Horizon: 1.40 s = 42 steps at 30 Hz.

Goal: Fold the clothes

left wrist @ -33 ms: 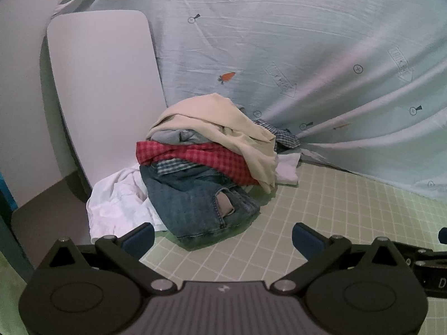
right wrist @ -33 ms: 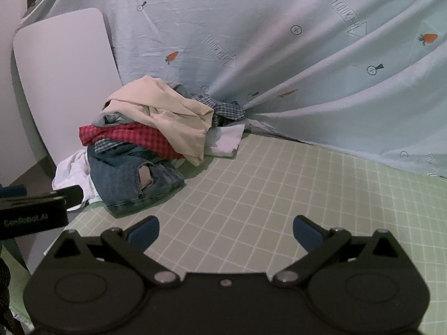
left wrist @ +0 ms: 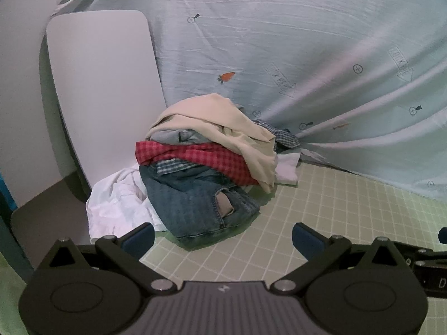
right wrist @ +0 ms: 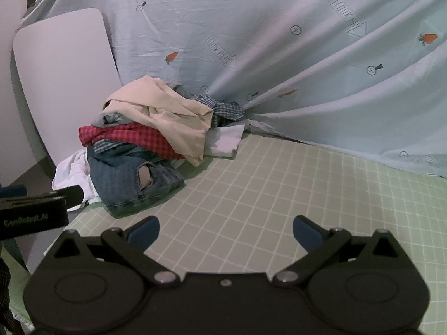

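Observation:
A pile of clothes (left wrist: 206, 164) lies at the far left of the green checked surface (left wrist: 321, 209): a cream garment (left wrist: 223, 122) on top, a red checked shirt (left wrist: 201, 156), blue jeans (left wrist: 192, 209) and a white garment (left wrist: 117, 203) at the left. The pile also shows in the right wrist view (right wrist: 151, 139), with the jeans (right wrist: 123, 184) in front. My left gripper (left wrist: 223, 240) is open and empty, just short of the jeans. My right gripper (right wrist: 225, 231) is open and empty over bare surface, right of the pile. The left gripper's body (right wrist: 36, 209) shows at the right view's left edge.
A pale blue printed sheet (left wrist: 307, 55) hangs behind the pile and drapes onto the surface. A white rounded board (left wrist: 103, 89) leans at the left, behind the pile. The surface's left edge runs beside the white garment, with grey floor (left wrist: 50, 217) beyond.

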{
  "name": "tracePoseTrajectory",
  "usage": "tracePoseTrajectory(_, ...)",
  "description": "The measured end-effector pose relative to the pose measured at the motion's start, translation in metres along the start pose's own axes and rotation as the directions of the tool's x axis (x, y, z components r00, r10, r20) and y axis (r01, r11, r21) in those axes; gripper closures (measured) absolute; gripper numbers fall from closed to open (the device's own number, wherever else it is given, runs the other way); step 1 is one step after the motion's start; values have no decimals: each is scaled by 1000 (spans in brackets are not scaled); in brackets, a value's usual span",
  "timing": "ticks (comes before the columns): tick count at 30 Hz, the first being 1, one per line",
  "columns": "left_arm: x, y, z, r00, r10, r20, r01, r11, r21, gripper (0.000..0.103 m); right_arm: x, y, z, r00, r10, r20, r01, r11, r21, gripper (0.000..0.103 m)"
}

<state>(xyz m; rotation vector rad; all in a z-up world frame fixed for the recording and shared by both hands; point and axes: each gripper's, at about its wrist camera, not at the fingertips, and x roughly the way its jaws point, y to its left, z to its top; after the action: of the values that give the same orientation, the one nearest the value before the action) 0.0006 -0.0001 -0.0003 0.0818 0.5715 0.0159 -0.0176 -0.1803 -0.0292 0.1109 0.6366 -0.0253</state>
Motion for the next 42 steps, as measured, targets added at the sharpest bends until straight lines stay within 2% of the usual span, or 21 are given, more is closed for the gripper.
tracePoseTrajectory(42,16,-5,-1,999,-26,-30,27,1000,15,0,10,-7,-1,999,-27,-24,27,1000,6,0)
